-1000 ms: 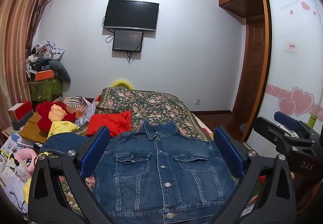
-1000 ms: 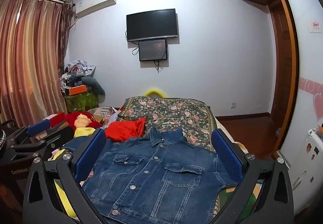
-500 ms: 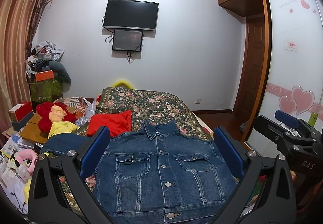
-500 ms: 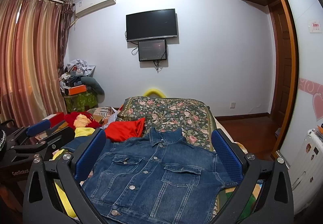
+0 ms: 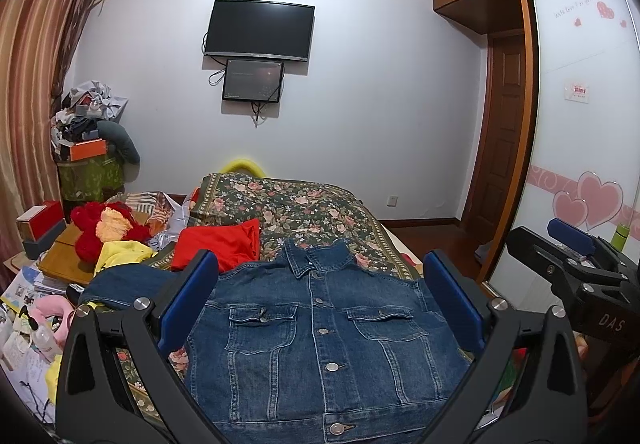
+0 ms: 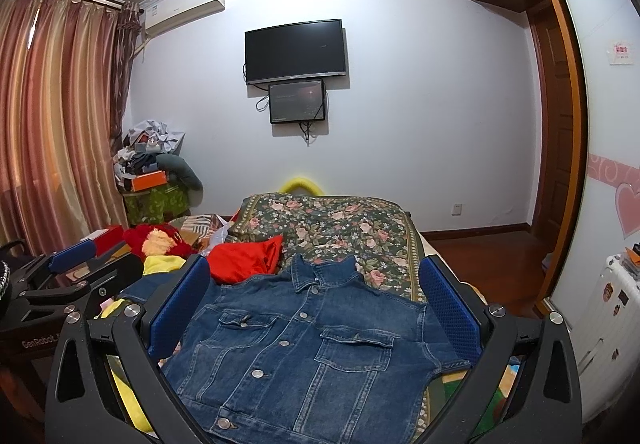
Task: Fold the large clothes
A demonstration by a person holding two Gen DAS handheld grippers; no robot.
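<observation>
A blue denim jacket lies flat, front up and buttoned, on the floral bedspread; it also shows in the right wrist view. One sleeve reaches out to the left. My left gripper is open and empty above the jacket's chest. My right gripper is open and empty above the same jacket. Each gripper shows in the other's view, the right one at the right, the left one at the left.
A red garment and a yellow garment lie left of the jacket. Red plush toys, boxes and papers crowd the left side. A wardrobe with sliding doors stands on the right. A TV hangs on the far wall.
Both grippers have barely shifted; the jacket and the rest of the scene stay as they were.
</observation>
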